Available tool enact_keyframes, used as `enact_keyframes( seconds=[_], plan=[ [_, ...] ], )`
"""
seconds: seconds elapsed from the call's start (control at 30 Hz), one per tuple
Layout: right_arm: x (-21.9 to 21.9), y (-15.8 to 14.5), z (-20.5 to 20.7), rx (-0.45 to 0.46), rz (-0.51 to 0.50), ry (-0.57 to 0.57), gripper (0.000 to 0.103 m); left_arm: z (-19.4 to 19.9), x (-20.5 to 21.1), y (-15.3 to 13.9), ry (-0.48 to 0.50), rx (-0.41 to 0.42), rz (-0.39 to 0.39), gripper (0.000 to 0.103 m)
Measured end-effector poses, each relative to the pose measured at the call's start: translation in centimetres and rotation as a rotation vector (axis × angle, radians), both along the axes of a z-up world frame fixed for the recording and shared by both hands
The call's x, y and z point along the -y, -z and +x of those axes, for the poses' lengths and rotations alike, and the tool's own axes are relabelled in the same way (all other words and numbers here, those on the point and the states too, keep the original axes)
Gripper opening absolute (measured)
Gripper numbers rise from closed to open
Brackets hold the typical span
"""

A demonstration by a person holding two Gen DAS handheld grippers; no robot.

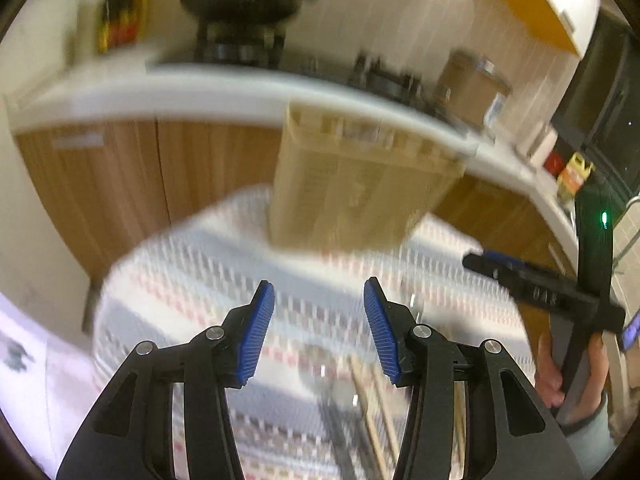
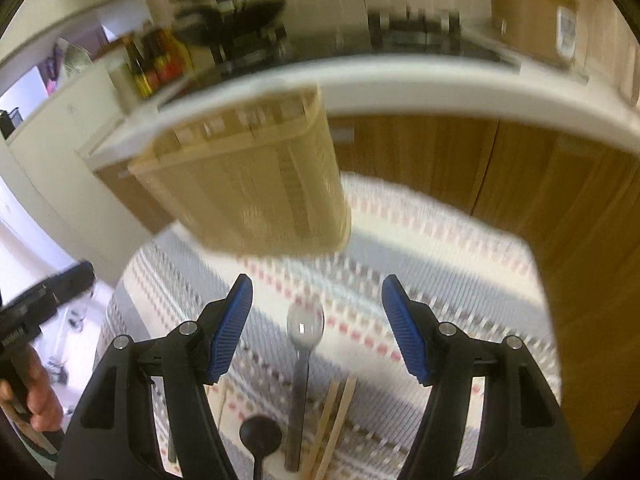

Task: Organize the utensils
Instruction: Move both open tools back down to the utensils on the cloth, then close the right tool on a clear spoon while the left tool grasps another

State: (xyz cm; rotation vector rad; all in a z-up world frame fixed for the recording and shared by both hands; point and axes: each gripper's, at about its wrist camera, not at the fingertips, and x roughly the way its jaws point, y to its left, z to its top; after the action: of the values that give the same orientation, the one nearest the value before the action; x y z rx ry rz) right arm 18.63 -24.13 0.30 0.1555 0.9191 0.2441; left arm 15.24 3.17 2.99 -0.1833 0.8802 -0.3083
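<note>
A tall wooden utensil holder (image 1: 352, 184) (image 2: 248, 184) stands at the far side of a table under a patterned cloth (image 1: 180, 280) (image 2: 440, 264). In the right wrist view a metal spoon (image 2: 305, 328), a black spoon (image 2: 259, 436) and wooden chopsticks (image 2: 336, 420) lie on the cloth near the front. My right gripper (image 2: 316, 328) hangs open above the metal spoon, nothing between its blue pads (image 2: 232, 328). My left gripper (image 1: 319, 330) is open and empty over the cloth; blurred utensils (image 1: 340, 392) lie below it. Both views are motion-blurred.
A white counter (image 1: 208, 92) (image 2: 460, 84) with wooden cabinet doors runs behind the table. On it are a stove with a black pan (image 1: 244, 0), sauce bottles (image 2: 156, 60) and a brown box (image 1: 472, 88). A hand holding the other gripper shows at each view's edge (image 1: 568, 364) (image 2: 36, 384).
</note>
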Motion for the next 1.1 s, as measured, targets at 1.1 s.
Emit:
enact_keyframes(
  seconds=[1.1],
  plan=[
    [-7.4, 6.4, 4.7, -0.305, -0.148, -0.055, 0.057, 3.2, 3.2, 8.4, 0.048, -0.27, 0.187, 0.028]
  ],
)
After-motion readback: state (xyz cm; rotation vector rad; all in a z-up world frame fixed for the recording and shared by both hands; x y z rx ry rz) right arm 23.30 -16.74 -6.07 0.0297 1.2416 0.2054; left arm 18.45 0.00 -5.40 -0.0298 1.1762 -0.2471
